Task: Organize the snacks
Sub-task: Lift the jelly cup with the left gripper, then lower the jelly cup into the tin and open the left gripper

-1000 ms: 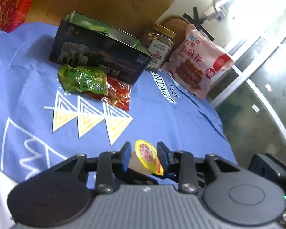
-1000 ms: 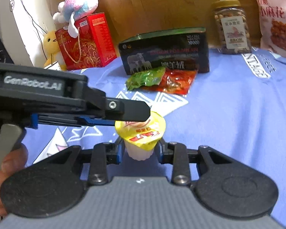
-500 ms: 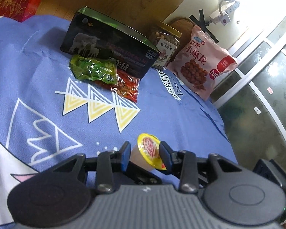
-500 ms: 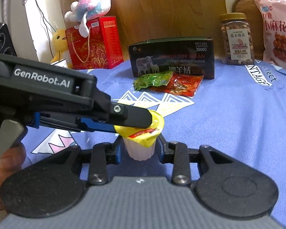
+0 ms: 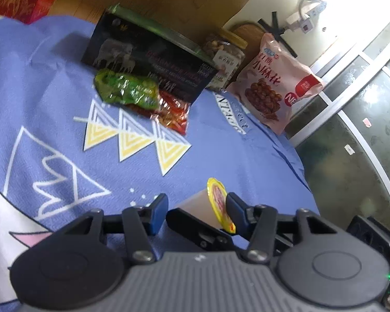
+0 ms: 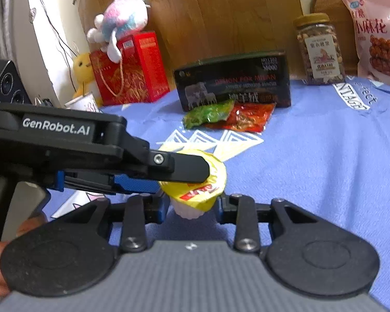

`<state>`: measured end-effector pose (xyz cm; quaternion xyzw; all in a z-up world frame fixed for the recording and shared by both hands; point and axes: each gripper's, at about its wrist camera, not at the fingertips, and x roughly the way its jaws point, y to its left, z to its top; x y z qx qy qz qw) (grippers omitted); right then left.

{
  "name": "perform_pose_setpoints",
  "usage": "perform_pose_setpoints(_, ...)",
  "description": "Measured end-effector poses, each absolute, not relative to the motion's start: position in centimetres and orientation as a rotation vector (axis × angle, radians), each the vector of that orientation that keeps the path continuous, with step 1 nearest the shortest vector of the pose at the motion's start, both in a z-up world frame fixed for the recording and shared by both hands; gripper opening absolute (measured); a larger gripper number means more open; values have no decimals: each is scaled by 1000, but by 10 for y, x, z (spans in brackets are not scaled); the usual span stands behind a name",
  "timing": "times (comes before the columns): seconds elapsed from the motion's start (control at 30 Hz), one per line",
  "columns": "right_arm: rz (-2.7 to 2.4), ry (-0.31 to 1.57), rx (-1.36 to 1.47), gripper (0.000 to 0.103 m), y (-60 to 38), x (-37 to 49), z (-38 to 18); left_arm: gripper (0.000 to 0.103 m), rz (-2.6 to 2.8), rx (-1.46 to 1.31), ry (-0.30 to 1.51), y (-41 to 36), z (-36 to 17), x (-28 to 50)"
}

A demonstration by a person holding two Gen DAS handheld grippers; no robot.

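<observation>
With the left gripper (image 5: 196, 214) just spreading off the jelly cup (image 6: 199, 182), the cup rests only in the right gripper (image 6: 192, 208), clamped on its slim base, and could tip out onto the blue cloth (image 6: 325, 156).

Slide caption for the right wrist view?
Right claw shut on a yellow-lidded jelly cup, left claw open around its lid.

Both tongs, the left tongs (image 5: 196, 214) and the right tongs (image 6: 192, 205), are matte black linkages with silver screws, blue finger pads (image 5: 157, 212), round black discs and ribbed grey housings; the left one's side reads "GenRobot.AI" in white.
</observation>
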<state>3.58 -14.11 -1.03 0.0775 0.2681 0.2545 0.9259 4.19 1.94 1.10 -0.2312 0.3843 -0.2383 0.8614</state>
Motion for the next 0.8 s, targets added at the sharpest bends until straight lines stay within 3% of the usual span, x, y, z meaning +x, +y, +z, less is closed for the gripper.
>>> perform_pose_setpoints(0.27, 489, 486, 158, 36, -144, 53, 13, 50, -529, -464, 766, 14, 42, 71)
perform_pose_setpoints(0.53, 474, 383, 104, 36, -146, 148, 66, 50, -553, -415, 640, 12, 99, 172)
perform_pose_setpoints(0.8, 395, 465, -33, 38, -142, 246, 52, 49, -478, -394, 698, -3, 84, 270)
